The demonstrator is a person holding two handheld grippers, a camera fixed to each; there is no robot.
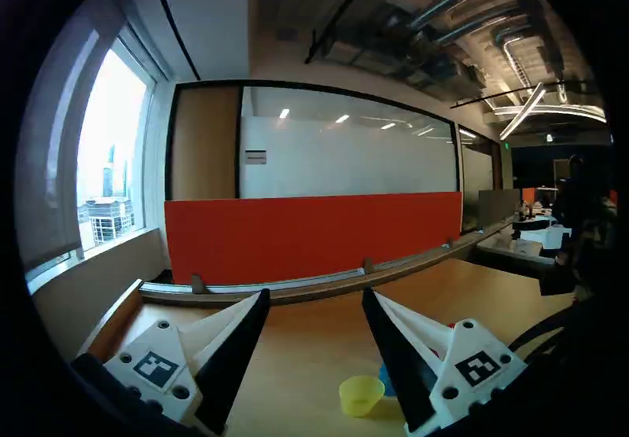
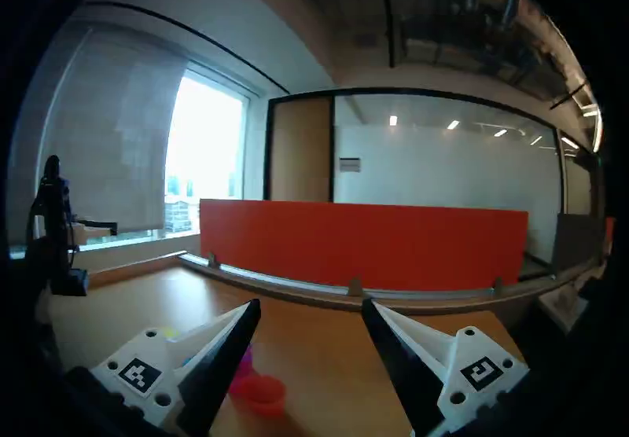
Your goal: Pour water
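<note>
My left tool (image 1: pixel 315 292) is wide open and empty. A yellow cup (image 1: pixel 362 395) sits on the tabletop (image 1: pixel 314 339) near its right finger, with something blue (image 1: pixel 384 376) just behind. My right tool (image 2: pixel 310 302) is also open and empty, with a red cup (image 2: pixel 263 394) and a pink item (image 2: pixel 246 361) by its left finger. An orange divider (image 1: pixel 314 236) is at the far edge.

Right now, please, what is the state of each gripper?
Left gripper: open, holding nothing.
Right gripper: open, holding nothing.
</note>
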